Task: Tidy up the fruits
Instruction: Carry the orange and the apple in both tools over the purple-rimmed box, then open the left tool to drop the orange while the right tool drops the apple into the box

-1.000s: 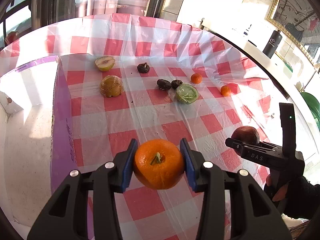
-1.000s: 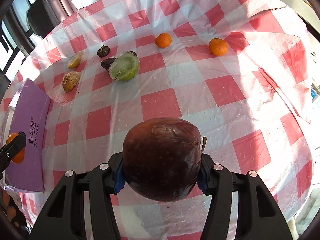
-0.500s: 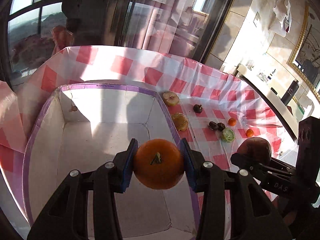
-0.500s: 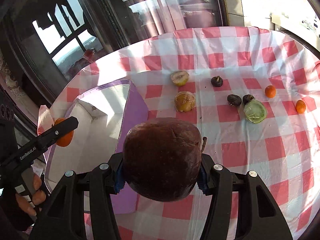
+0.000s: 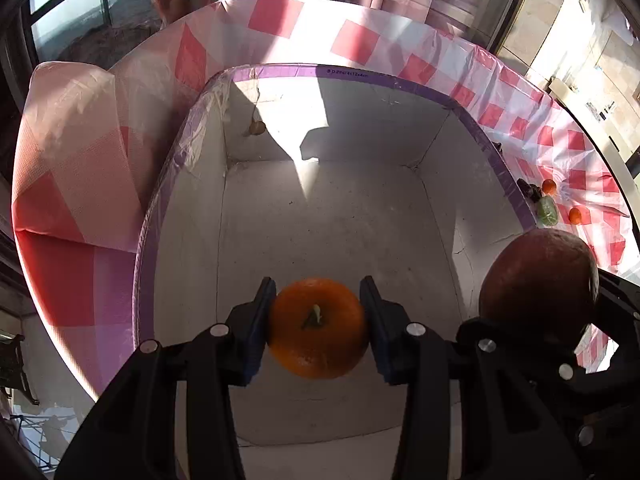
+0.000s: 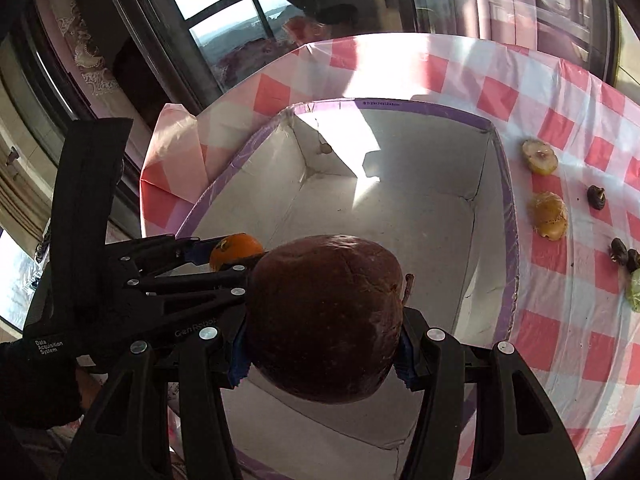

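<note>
Two hand-held grippers, each carrying a fruit, hang over an open white box with a purple rim.

The left gripper [image 5: 318, 328] has its jaws closed on an orange [image 5: 318, 328], which sits squarely between the blue pads [image 5: 262, 320], stem facing the camera, above the bare floor of the box [image 5: 340, 220]. The right gripper [image 6: 322, 330] grips a large dark red fruit [image 6: 322, 322] that fills the gap between its jaws, also above the box. Only the right wrist view shows the fruits on the checked desk cloth [image 6: 560, 360] beside the box: a pale halved fruit [image 6: 539, 157], a yellow-brown fruit [image 6: 549, 215] and small dark pieces [image 6: 596, 197]. The left wrist view alone shows two small oranges [image 5: 549, 186] further off.
</note>
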`<state>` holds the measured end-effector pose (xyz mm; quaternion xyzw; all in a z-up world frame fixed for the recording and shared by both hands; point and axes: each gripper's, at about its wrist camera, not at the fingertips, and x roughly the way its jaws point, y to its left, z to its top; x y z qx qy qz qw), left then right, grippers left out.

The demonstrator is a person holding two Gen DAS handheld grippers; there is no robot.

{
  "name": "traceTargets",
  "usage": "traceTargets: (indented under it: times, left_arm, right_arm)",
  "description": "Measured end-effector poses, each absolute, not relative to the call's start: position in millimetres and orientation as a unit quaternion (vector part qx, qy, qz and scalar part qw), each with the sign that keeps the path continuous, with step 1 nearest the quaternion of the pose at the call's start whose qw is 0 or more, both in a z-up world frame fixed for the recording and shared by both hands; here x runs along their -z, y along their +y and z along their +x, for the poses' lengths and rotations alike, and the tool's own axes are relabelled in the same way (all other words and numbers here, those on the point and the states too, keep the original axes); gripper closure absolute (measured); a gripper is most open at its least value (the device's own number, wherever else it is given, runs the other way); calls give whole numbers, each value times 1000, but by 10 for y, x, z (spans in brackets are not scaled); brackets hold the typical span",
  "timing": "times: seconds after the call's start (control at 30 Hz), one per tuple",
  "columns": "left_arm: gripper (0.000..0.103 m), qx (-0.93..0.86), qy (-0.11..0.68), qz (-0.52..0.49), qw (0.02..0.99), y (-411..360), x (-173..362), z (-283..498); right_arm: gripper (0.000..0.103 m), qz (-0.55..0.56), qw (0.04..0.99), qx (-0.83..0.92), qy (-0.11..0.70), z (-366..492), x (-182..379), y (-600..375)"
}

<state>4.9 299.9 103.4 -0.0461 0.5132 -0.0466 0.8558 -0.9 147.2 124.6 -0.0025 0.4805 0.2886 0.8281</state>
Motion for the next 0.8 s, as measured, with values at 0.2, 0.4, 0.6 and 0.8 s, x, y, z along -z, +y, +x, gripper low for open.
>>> traceTargets:
  times: [0.2, 0.4, 0.6, 0.8]
  left_arm:
    - [59, 48, 540, -5, 840, 2976, -899, 67]
    - [59, 37, 558, 11, 829, 2945, -847, 102]
    - [58, 29, 569, 32, 821, 2912, -813, 103]
    - [49, 33, 575, 39, 817, 2876, -789, 103]
  right_arm:
    - [48, -60, 817, -257, 512, 32, -983, 1548]
    - [48, -156, 804, -238, 522, -72, -816, 1734]
    - [48, -230, 789, -225, 523, -135, -692, 1827]
    - [49, -251, 778, -223, 531, -146, -623, 1851]
